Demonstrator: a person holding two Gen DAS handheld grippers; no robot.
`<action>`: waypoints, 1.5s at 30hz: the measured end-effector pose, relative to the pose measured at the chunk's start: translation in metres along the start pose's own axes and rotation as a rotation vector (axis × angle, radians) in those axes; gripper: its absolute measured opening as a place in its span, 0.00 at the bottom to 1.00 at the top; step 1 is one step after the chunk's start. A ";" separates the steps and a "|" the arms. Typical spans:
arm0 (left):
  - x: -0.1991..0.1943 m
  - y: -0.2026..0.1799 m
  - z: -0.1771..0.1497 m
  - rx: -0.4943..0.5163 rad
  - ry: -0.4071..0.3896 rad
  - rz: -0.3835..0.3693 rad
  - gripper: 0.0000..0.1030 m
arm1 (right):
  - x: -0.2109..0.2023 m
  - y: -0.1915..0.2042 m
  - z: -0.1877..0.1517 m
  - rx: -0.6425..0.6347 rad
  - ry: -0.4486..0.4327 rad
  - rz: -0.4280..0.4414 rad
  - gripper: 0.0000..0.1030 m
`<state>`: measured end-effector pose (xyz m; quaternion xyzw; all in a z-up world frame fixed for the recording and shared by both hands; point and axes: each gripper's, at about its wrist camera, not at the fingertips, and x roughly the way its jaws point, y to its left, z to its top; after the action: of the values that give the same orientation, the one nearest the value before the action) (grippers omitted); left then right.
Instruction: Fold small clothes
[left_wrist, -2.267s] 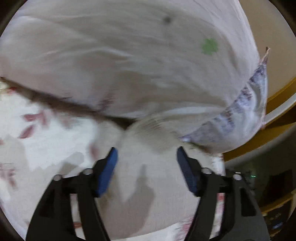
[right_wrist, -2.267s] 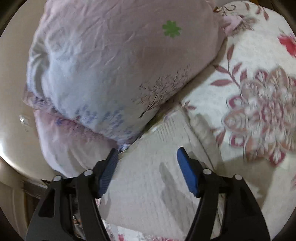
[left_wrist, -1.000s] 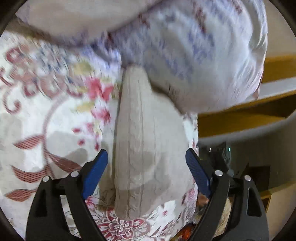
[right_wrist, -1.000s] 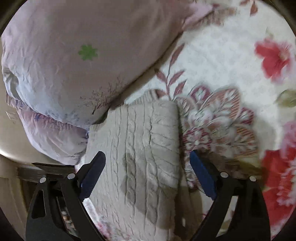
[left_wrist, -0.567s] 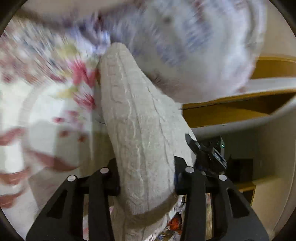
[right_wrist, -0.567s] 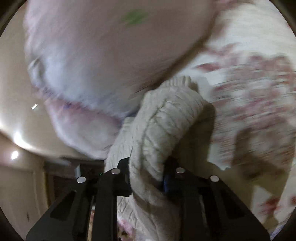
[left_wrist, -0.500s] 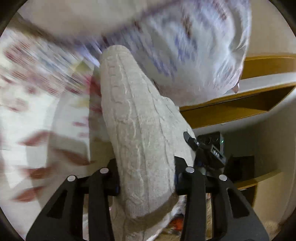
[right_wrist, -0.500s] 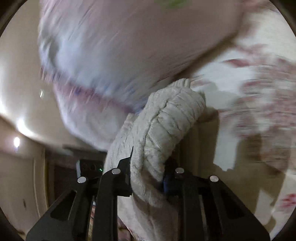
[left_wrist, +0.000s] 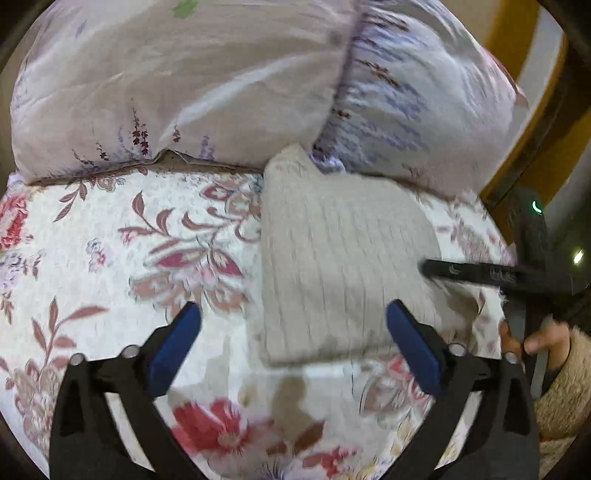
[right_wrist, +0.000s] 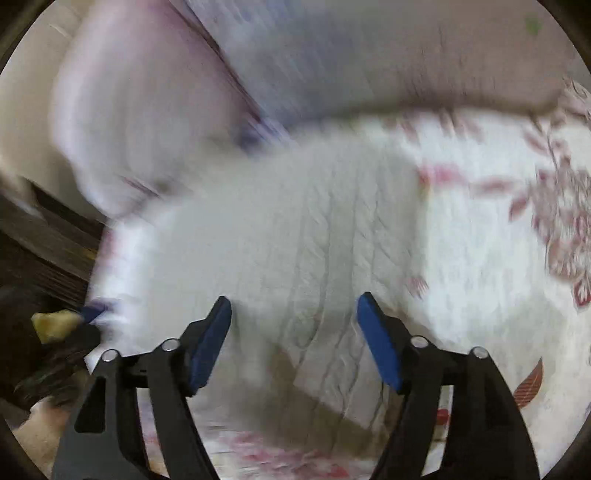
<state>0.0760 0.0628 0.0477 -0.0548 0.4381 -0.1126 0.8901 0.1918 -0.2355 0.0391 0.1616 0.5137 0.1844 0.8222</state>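
Observation:
A folded beige cable-knit garment (left_wrist: 332, 266) lies flat on the floral bedspread (left_wrist: 110, 258), its far edge against the pillows. My left gripper (left_wrist: 291, 343) is open and empty, just in front of the garment's near edge. My right gripper (right_wrist: 293, 332) is open and empty above the garment (right_wrist: 295, 236), which is blurred in the right wrist view. The right gripper's black finger (left_wrist: 480, 275) shows in the left wrist view, over the garment's right side.
Two pale lilac pillows (left_wrist: 221, 81) lie stacked behind the garment, also in the right wrist view (right_wrist: 332, 62). A wooden headboard or shelf (left_wrist: 532, 122) stands at the far right. The bed's edge (right_wrist: 99, 266) drops off left of the garment. A hand in a fuzzy sleeve (left_wrist: 554, 369) is at the right.
Both grippers were shut on the garment and holding it up half a second ago. Now both have opened and pulled back, and the garment lies flat on the bedspread.

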 end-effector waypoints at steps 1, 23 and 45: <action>0.009 -0.021 0.006 0.023 0.006 0.033 0.98 | -0.015 0.007 -0.005 0.001 -0.070 -0.054 0.69; 0.063 -0.036 -0.037 0.072 0.181 0.205 0.98 | -0.011 0.038 -0.115 -0.061 -0.085 -0.477 0.99; 0.069 -0.038 -0.035 0.035 0.187 0.227 0.98 | -0.011 0.037 -0.117 -0.051 -0.094 -0.484 0.99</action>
<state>0.0831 0.0089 -0.0189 0.0212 0.5204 -0.0235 0.8533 0.0762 -0.1990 0.0155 0.0213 0.4940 -0.0129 0.8691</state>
